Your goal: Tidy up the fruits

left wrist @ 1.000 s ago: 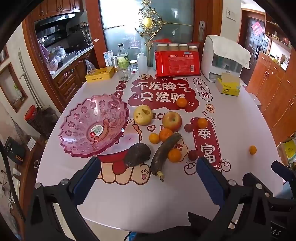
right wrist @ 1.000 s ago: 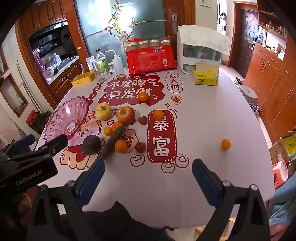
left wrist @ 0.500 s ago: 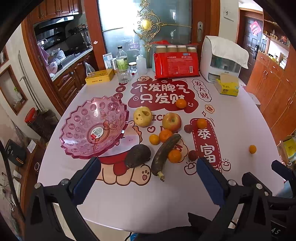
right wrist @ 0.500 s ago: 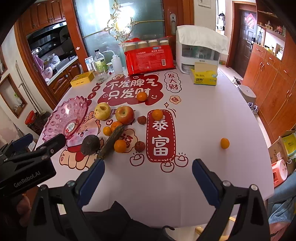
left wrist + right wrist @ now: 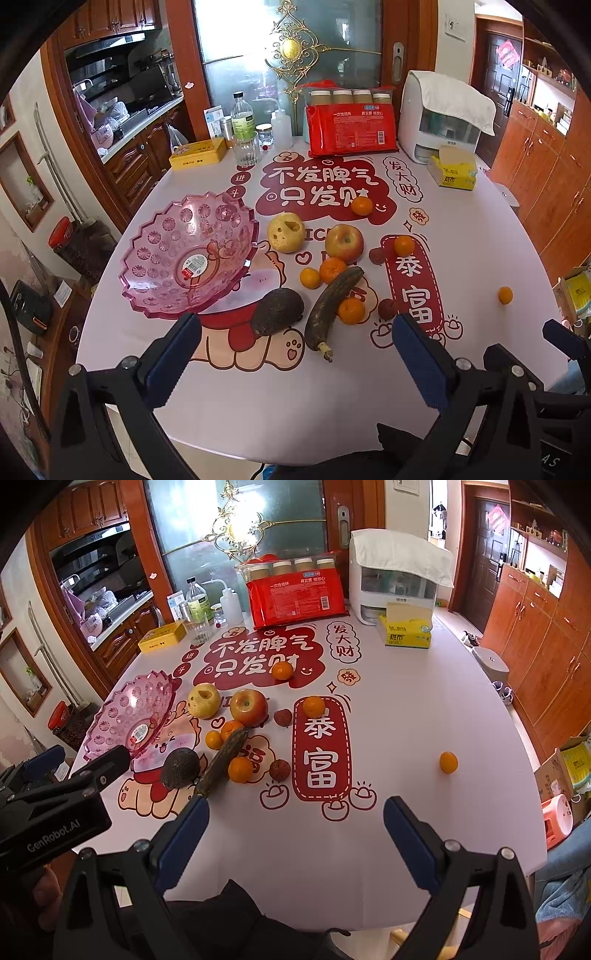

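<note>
A pink plastic bowl [image 5: 186, 254] [image 5: 129, 716] sits empty at the table's left. Right of it lie a yellow pear [image 5: 286, 232], a red apple [image 5: 344, 243], a dark avocado [image 5: 277, 311], a blackened banana [image 5: 332, 302], several small oranges such as one beside the banana [image 5: 351, 311], and dark lychees [image 5: 376, 255]. One orange [image 5: 448, 762] lies alone at the right. My left gripper [image 5: 295, 360] hovers open over the near edge, in front of the avocado. My right gripper [image 5: 295, 838] is open too, short of the fruit.
At the table's far side stand a red package [image 5: 351, 127], a white appliance [image 5: 441, 118], a yellow tissue box [image 5: 452, 173], a yellow tin [image 5: 197, 153], bottles and a glass [image 5: 245, 151]. Wooden cabinets line the right wall.
Both views have shifted only a little; the fruit and bowl lie where they were. Both grippers stay open.
</note>
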Demonstrator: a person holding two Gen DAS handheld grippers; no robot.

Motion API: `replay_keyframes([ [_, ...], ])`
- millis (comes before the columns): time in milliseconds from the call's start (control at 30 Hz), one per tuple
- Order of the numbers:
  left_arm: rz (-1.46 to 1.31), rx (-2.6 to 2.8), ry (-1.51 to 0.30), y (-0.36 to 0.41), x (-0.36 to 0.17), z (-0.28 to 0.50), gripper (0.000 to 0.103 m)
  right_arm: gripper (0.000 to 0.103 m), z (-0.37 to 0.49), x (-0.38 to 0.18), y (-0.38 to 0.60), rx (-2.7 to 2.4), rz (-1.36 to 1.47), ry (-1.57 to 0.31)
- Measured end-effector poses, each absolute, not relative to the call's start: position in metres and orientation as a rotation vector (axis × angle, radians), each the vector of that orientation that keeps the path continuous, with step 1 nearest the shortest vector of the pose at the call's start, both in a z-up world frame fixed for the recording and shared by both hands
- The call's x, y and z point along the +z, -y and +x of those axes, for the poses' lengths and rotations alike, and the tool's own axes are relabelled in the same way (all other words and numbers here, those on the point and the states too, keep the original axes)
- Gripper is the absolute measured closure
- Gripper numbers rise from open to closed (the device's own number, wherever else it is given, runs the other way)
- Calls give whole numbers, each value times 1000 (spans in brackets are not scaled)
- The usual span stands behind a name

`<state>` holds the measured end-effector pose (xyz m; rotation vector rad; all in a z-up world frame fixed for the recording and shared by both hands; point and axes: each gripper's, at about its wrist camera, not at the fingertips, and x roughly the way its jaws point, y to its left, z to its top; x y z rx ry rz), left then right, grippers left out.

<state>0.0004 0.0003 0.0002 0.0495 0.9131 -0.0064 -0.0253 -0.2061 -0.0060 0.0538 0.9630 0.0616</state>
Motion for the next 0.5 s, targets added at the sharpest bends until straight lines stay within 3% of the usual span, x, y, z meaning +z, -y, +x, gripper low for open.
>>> replay_keyframes([
  [500, 48, -17, -919, -5, 6, 3, 1, 7, -28, -14, 204, 39, 59, -985],
])
